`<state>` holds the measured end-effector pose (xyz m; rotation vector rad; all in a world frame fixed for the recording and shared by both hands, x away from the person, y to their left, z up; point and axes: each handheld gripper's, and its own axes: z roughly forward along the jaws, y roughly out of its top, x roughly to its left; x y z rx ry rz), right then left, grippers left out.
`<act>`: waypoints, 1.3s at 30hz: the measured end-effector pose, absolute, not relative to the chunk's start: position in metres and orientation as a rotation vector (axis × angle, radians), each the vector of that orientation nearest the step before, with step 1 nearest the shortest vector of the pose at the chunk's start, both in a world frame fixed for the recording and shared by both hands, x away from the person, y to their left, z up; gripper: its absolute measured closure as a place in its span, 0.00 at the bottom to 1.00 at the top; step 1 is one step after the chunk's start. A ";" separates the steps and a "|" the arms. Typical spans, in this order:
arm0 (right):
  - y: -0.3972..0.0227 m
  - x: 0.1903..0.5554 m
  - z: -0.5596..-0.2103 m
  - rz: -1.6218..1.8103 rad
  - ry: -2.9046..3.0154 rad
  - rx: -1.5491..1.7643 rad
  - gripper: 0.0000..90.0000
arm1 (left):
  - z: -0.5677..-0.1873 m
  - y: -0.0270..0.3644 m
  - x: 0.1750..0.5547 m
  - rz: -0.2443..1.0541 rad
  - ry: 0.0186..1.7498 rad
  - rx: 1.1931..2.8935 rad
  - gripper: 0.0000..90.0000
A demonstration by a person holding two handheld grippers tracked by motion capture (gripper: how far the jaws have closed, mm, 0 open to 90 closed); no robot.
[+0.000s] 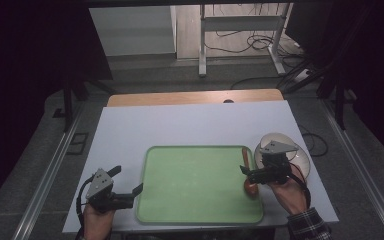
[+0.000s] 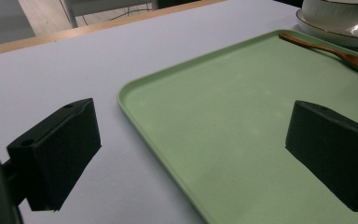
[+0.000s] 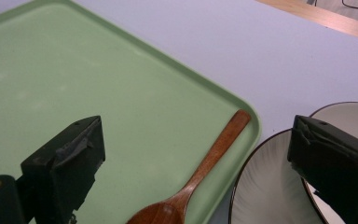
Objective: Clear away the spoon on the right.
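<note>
Wooden spoon (image 3: 200, 175) lying flat along right edge of green tray (image 1: 200, 150), beside plate (image 1: 302, 162). Right claw (image 1: 247, 172) released above it, jaws wide, nothing gripped; left claw (image 1: 130, 192) released at tray's left edge. Best lifted clear straight upward without nudging spoon.

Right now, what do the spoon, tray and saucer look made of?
Spoon: looks like wood, reddish brown with a smooth, slightly glossy finish.
Tray: probably plastic, matte pale green, moulded raised rim.
Saucer: likely glazed ceramic, white with fine ribbing and a thin dark rim line.
</note>
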<state>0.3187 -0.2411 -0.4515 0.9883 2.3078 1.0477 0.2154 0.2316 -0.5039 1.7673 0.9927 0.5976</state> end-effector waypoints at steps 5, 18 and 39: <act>-0.246 0.315 -0.451 1.050 2.303 0.988 0.03 | -0.504 0.232 0.215 0.599 0.993 1.767 0.03; -0.255 0.308 -0.451 1.030 2.288 0.988 0.00 | -0.504 0.232 0.215 0.599 0.995 1.765 0.03; -0.277 0.294 -0.447 1.056 2.219 1.030 0.00 | -0.504 0.233 0.215 0.600 0.998 1.761 0.03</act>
